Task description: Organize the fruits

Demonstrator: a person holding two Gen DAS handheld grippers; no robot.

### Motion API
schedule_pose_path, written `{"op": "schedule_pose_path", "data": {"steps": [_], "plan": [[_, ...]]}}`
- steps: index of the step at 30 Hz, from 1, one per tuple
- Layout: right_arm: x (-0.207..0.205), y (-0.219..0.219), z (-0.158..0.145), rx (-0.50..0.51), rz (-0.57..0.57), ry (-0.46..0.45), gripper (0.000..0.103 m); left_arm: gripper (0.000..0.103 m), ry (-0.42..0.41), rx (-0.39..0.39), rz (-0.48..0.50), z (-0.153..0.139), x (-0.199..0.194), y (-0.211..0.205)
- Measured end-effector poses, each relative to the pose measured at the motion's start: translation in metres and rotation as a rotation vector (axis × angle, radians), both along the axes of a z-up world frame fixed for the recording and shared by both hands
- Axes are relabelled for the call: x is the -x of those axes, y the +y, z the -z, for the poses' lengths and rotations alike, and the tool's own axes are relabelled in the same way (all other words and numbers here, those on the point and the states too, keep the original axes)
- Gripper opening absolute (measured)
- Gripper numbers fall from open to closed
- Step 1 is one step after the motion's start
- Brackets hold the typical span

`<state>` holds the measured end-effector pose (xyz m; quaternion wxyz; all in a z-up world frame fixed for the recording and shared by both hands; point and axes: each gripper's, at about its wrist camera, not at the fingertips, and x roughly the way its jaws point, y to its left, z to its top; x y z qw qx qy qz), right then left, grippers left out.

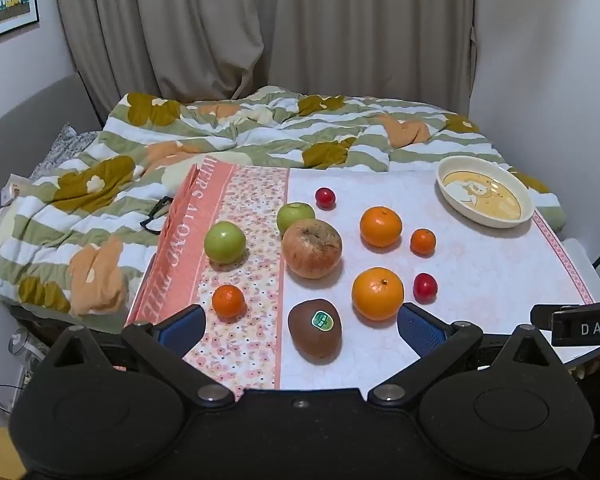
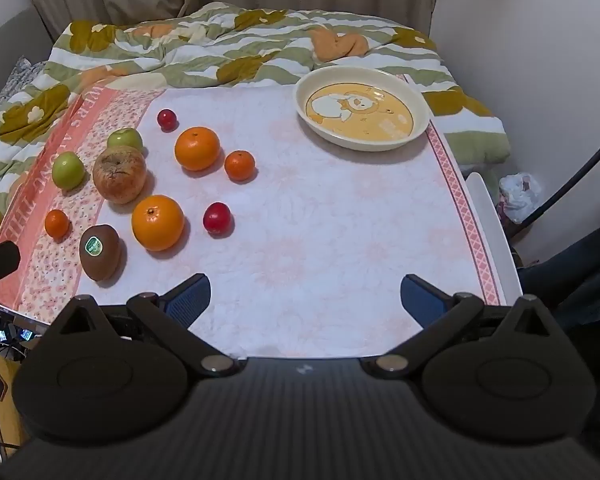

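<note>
Both tools are seen wide open and empty: nothing is held between the blue pads of the left gripper (image 1: 300,326), which is poised over the near edge of the table (image 2: 340,220) with the kiwi (image 1: 315,330) just beyond its fingertips, and nothing is held by the right gripper (image 2: 305,298), which hangs over bare cloth at the near edge.

The fruits are gathered toward the table's left side. The kiwi and a small mandarin (image 1: 228,300) are nearest the near edge. Two oranges (image 1: 377,293) (image 1: 381,226), a blemished apple (image 1: 311,248), two green apples (image 1: 225,241) (image 1: 295,216), a second small mandarin (image 1: 423,241) and two small red fruits (image 1: 425,286) (image 1: 325,197) are spread behind them. The dish (image 2: 362,106) is set empty at the far right corner.

Trouble is judged likeliest from rolling. Every fruit is round and lies loose on cloth, so a neighbour could be nudged by an open finger and sent off the near or left edge. The small red fruits could be squeezed out of the pads if gripped off-centre. The soft-looking apple could be bruised by a hard pinch.

A green sticker is seen on the kiwi, its print too small to read. "DAS" is read on the black tool at the right of the left view. Partial lettering, seemingly "ALONG THE", is printed along the cloth's orange left border.
</note>
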<state>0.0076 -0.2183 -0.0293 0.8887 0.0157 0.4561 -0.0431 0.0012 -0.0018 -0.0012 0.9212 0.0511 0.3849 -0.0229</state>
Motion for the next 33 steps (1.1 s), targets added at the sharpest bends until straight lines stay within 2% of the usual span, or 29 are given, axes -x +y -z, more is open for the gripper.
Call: {"op": "schedule_pose_path", "data": {"steps": [2,4,7,13,33], "plan": [[0.0,0.0,0.0,0.006,-0.001,-0.007,0.103,0.103,0.007,-0.01,0.001,0.0,-0.001,-0.003],[0.0,-0.002,-0.001,0.011,-0.003,-0.009,0.103,0.103,0.009,0.023,-0.003,-0.004,-0.004,0.002],[0.0,0.003,-0.003,0.023,-0.002,-0.01,0.103,0.103,-0.011,0.007,-0.015,-0.001,-0.002,-0.005],[-0.002,0.005,0.0,0.023,-0.005,-0.009,0.103,0.103,-0.004,0.026,-0.012,0.0,-0.005,0.005],[-0.008,0.009,0.004,0.025,0.001,0.013,0.103,0.103,-0.001,0.021,-0.002,0.003,-0.012,0.009]]}}
